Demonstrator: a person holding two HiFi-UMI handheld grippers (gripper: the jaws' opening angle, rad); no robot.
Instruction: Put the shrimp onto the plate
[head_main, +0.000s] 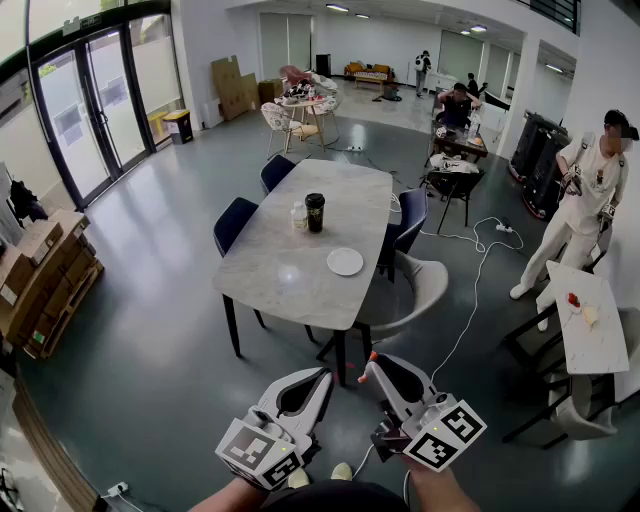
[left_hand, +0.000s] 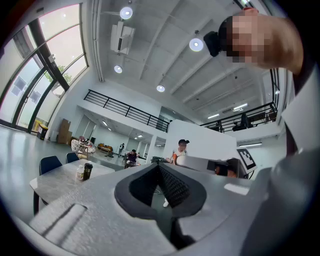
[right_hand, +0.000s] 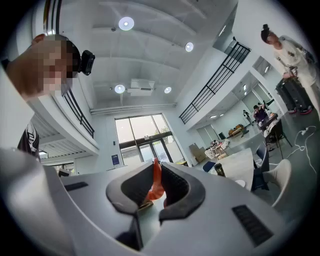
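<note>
While right tongs (right_hand: 157, 171) are pinching the shrimp (right_hand: 156, 184) for transport, left tongs (left_hand: 159, 168) are hanging closed and empty, plate (head_main: 345, 261) well apart at the worktop's (head_main: 285, 275) right edge.

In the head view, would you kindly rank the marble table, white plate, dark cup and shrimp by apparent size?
1. marble table
2. white plate and dark cup, about alike, so unranked
3. shrimp, only its orange tip showing, though nearest the camera
</note>
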